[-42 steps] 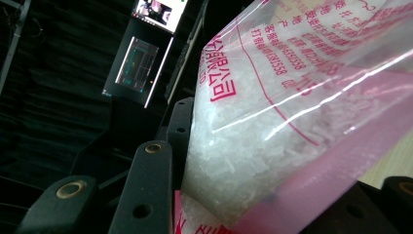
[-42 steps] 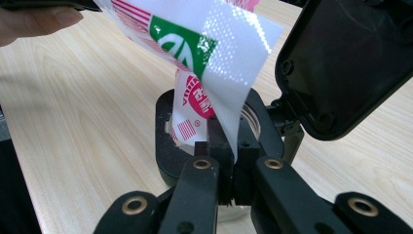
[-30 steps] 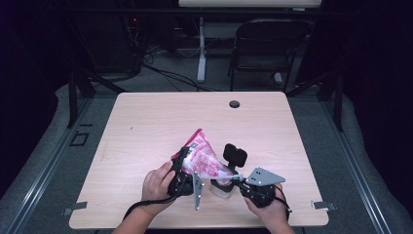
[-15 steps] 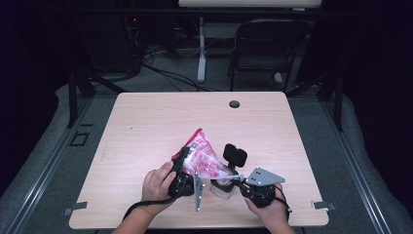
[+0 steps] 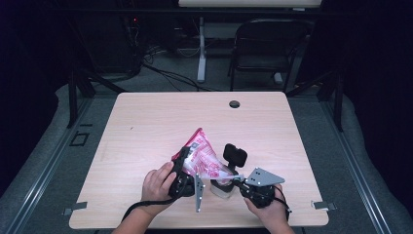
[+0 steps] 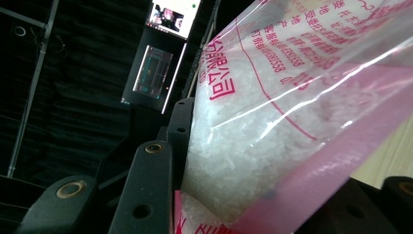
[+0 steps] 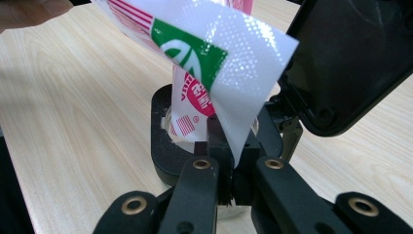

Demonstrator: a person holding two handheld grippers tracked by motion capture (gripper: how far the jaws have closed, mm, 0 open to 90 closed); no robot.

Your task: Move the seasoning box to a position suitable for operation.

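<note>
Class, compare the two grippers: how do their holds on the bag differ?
The left gripper clamps the bag's thick, crystal-filled body, fingers well apart; the right gripper pinches a thin flat corner, fingers nearly together. The left sits higher on the raised bag, the right low above the jar. Both grip the same bag.

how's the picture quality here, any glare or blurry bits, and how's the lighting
High view: the wooden table is evenly lit, the room behind dark. Left gripper view: glare streaks run across the pink plastic bag, whose nearest part is soft; two screens glow in the dark background. Right gripper view: the bag's corner looks sharp between the right gripper jaws; the table blurs slightly farther off.
</note>
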